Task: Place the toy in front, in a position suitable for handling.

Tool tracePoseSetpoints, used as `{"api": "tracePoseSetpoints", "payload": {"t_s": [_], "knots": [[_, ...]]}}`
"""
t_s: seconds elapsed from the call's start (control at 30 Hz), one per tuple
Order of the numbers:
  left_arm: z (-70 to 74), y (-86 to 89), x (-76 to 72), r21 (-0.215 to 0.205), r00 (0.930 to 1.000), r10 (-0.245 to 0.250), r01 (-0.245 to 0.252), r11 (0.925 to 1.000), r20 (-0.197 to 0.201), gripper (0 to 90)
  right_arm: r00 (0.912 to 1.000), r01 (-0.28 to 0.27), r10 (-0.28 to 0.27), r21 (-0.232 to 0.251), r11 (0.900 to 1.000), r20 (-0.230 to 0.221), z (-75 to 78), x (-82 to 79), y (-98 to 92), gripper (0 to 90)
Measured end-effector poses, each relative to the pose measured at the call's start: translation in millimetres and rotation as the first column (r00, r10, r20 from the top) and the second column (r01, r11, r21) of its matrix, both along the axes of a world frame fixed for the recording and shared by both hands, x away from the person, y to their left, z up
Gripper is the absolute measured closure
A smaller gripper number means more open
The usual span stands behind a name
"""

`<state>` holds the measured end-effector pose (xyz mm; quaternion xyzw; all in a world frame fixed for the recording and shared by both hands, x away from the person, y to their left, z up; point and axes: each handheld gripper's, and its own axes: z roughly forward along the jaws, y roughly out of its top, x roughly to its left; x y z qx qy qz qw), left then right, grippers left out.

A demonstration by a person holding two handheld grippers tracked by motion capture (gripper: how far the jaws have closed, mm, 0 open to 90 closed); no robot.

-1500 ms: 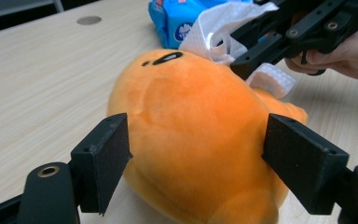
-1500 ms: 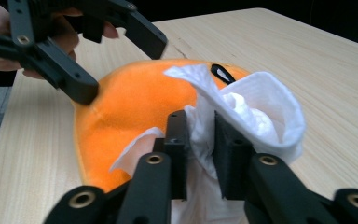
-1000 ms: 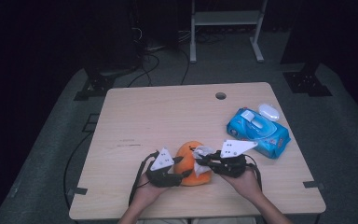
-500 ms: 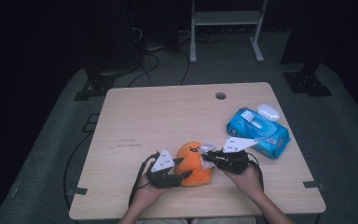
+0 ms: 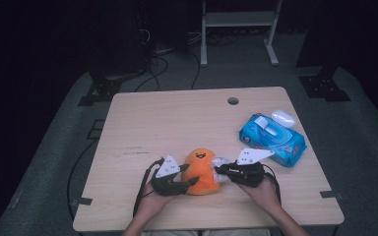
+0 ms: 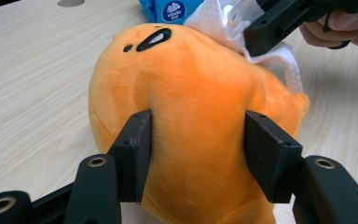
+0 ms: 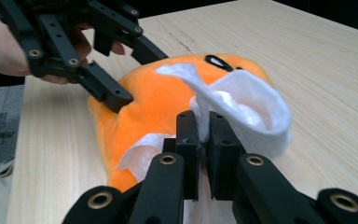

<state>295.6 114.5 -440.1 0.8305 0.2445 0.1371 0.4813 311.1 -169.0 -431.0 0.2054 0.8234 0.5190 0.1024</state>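
An orange plush toy (image 5: 200, 169) with a small black face lies near the table's front edge. My left gripper (image 5: 189, 176) is shut on it, and in the left gripper view the two pads press into the soft body (image 6: 191, 84) from both sides. From the right, my right gripper (image 5: 220, 170) is shut on a crumpled white wipe (image 7: 247, 107). The wipe (image 6: 223, 23) rests against the toy's upper side (image 7: 154, 107). In the right gripper view the left gripper (image 7: 133, 74) grips the toy's far end.
A blue pack of wipes (image 5: 273, 135) lies at the table's right, with a small white oval piece (image 5: 283, 118) just behind it. The wooden table (image 5: 167, 123) has a round hole (image 5: 233, 101) near its back edge. Dark floor, cables and a stand lie beyond.
My right gripper has sunk a little with the wipe, closer onto the toy. The left gripper and the toy have stayed about where they were.
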Motion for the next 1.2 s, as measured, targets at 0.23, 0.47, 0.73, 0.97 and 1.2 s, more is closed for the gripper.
{"api": "tracePoseSetpoints", "payload": {"t_s": [0.23, 0.47, 0.73, 0.97, 1.2], "knots": [[0.3, 0.5, 1.2, -0.001, 0.9998, 0.018, -0.018, 0.9998, 0.001, 44.5, 0.9872, -0.151, 0.152, -0.022, 0.988, 0.050, 6.1, -26.0, 28.7, 83.6], [-0.7, 1.7, 3.0, -0.017, 0.9997, 0.023, -0.023, 0.9996, -0.008, 44.4, 0.9990, -0.037, 0.037, -0.001, 0.999, 0.027, -1.1, -5.3, 6.7, 83.7], [-1.0, 1.5, 3.2, -0.012, 0.9997, 0.023, -0.023, 0.9997, -0.011, 43.9, 0.9882, -0.145, 0.145, -0.008, 0.989, 0.049, 3.6, -25.4, 31.6, 83.6], [-0.5, 0.0, 2.7, -0.011, 0.9998, 0.021, -0.022, 0.9997, -0.006, 43.9, 0.9979, -0.041, 0.042, -0.016, 0.999, 0.050, -0.2, -9.2, 12.7, 83.7], [-0.8, -0.8, 2.8, -0.013, 0.9998, 0.020, -0.020, 0.9997, -0.003, 43.5, 0.9999, 0.012, -0.012, 0.007, 1.000, -0.011, -5.5, -0.3, -1.8, 83.5]]}}
